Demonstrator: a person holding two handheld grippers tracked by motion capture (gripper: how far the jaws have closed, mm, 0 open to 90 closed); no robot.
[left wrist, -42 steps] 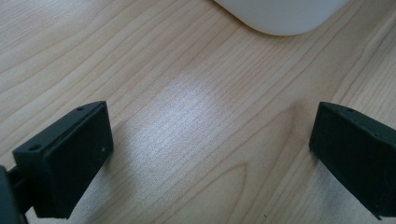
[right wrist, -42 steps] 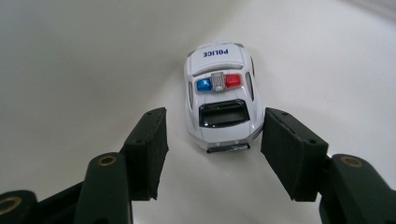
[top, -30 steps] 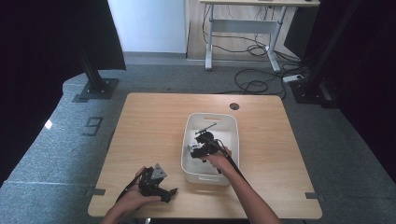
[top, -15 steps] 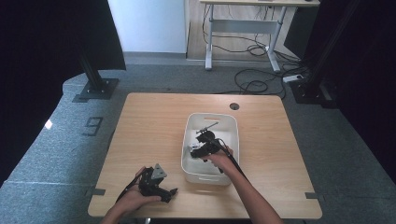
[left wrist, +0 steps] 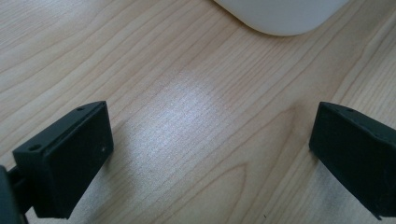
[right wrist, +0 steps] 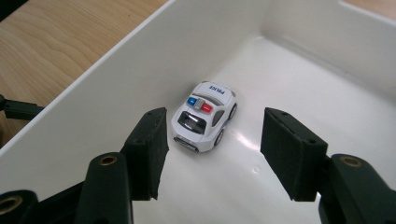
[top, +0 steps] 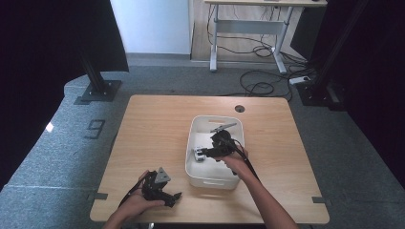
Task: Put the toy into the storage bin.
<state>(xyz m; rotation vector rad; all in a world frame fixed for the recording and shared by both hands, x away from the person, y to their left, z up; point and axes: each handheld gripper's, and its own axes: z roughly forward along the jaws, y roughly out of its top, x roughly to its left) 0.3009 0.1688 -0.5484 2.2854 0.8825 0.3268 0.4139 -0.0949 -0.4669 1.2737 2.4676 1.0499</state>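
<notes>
A small white toy police car [right wrist: 204,116] with blue and red roof lights sits on the floor of a white plastic bin [top: 193,136], close to the bin's left wall [right wrist: 107,88]. In the high view the car [top: 198,155] lies just left of my right gripper [top: 204,153]. My right gripper [right wrist: 212,151] stands open inside the bin, its jaws wide apart just short of the car, touching nothing. My left gripper [top: 175,196] rests low over the bare wood near the table's front edge, open with nothing between its jaws [left wrist: 212,158].
The wooden table [top: 153,124] has a round cable hole [top: 239,109] at its back right. A corner of the white bin [left wrist: 280,16] shows beyond the left gripper. Behind the table stand a desk frame [top: 248,38] and floor cables [top: 260,81].
My right gripper has shifted slightly inside the bin, toward its left side. The left gripper has stayed where it was.
</notes>
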